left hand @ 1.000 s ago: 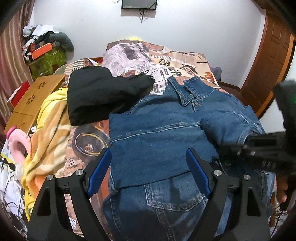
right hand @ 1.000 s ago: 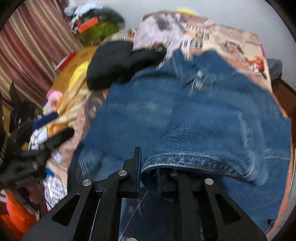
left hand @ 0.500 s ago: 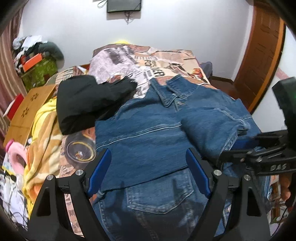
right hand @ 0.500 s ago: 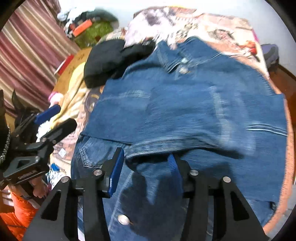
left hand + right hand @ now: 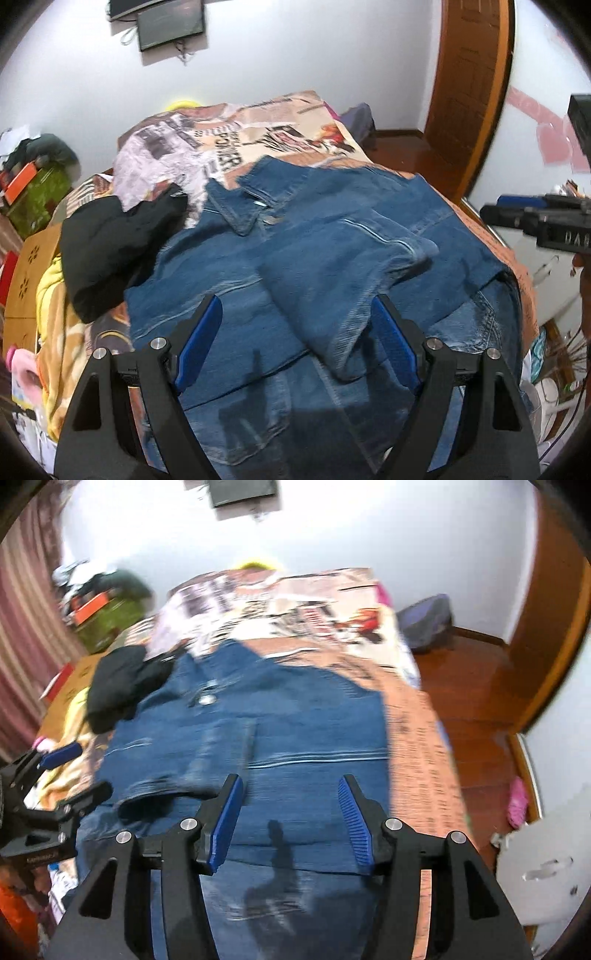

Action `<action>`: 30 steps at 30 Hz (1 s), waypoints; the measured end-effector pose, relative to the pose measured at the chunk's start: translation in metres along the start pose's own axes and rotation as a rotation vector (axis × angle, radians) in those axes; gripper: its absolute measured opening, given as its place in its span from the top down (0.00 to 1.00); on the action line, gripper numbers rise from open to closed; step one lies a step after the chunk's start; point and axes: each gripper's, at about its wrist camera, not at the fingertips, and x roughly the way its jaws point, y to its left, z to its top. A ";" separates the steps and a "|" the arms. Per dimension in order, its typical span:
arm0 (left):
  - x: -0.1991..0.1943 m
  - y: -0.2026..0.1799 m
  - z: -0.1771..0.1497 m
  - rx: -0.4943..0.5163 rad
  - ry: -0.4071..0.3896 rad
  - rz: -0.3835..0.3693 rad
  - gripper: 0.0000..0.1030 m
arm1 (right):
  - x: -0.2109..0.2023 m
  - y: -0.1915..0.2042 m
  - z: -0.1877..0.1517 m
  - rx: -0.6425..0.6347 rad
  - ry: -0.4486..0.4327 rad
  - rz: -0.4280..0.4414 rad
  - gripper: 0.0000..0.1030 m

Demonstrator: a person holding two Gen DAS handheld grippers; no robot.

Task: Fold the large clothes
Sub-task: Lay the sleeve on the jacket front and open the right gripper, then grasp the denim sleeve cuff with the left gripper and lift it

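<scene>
While both tools hang over the bed (image 5: 491, 236), the scene reads from left to right as follows. At far left a black garment (image 5: 110, 254) lies bunched beside a yellow blanket (image 5: 51, 317), clear of the work. At centre the denim jacket (image 5: 295, 266) is spread on the printed bedcover, collar (image 5: 251, 206) toward the wall, with one sleeve (image 5: 343, 291) laid diagonally across the body and its cuff nearest the viewer. A second denim piece, apparently jeans (image 5: 236, 417), lies under the jacket's near hem.

The left gripper (image 5: 295, 343) hovers above that hem, jaws spread wide and empty. The right gripper (image 5: 291, 819), toward the right edge of the jacket, has just been parting its jaws; nothing lies between its blue pads (image 5: 352, 819), so the sleeve appears released.

Judged from this layout, the sleeve fold is placed and the next fold is being set up. For a clean result, each tool should probably pinch one hem corner, taking the jacket layers only and not the jeans beneath, then carry both corners evenly toward the collar so the sleeve stays flat.
</scene>
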 end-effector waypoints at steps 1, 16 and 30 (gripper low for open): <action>0.005 -0.005 0.000 0.008 0.012 -0.009 0.20 | 0.001 -0.007 -0.002 0.021 0.000 -0.015 0.51; 0.052 -0.006 0.016 -0.005 0.049 0.056 0.65 | 0.028 -0.049 -0.025 0.141 0.083 -0.019 0.51; 0.035 0.106 -0.037 -0.389 0.106 0.007 0.66 | 0.047 -0.044 -0.035 0.099 0.144 -0.059 0.51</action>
